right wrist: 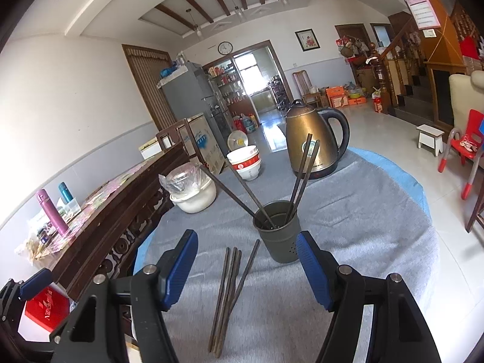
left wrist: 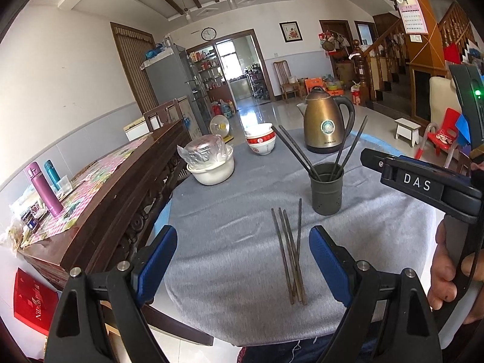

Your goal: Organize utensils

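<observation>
Several dark chopsticks (left wrist: 290, 251) lie in a loose bundle on the grey cloth (left wrist: 230, 260), between my two grippers. Just behind them stands a dark green perforated holder (left wrist: 326, 189) with several chopsticks leaning out of it. My left gripper (left wrist: 243, 243) is open over the cloth, the loose bundle lying just inside its right finger. My right gripper (right wrist: 246, 249) is open too, with nothing between its pads; the loose chopsticks (right wrist: 230, 293) lie under it and the holder (right wrist: 279, 231) sits just ahead by its right finger. The right gripper (left wrist: 423, 181) also shows at the right edge of the left wrist view.
A brass-coloured kettle (left wrist: 325, 124) stands at the far side of the table. Stacked red-and-white bowls (left wrist: 261, 142) and a white bowl with plastic wrap (left wrist: 211, 163) sit at the back left. A dark wooden bench back (left wrist: 130, 190) runs along the table's left edge.
</observation>
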A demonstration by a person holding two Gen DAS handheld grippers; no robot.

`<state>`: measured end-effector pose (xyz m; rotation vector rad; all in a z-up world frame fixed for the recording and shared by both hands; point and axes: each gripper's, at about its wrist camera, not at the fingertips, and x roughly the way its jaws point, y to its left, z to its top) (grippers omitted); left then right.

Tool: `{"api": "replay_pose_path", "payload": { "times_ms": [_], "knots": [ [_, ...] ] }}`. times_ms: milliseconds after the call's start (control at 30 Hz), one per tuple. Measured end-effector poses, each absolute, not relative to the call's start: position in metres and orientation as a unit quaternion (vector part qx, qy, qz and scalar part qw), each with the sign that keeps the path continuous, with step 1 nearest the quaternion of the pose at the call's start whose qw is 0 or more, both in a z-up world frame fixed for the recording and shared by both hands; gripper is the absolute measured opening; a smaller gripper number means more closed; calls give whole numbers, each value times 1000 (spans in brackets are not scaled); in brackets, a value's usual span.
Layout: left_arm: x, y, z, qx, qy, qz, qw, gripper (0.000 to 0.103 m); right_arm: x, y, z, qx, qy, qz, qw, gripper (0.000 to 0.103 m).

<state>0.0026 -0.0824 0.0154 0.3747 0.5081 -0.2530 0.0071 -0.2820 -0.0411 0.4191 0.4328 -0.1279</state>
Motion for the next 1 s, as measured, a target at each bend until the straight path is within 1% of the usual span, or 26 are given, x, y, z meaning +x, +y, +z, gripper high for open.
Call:
{"api": "replay_pose_path", "payload": {
  "times_ms": [1000],
  "knots": [
    [9,-76,-9,205,269,-104,936,89,13,-271,-54,196,258,-48,945,71]
  ]
}}
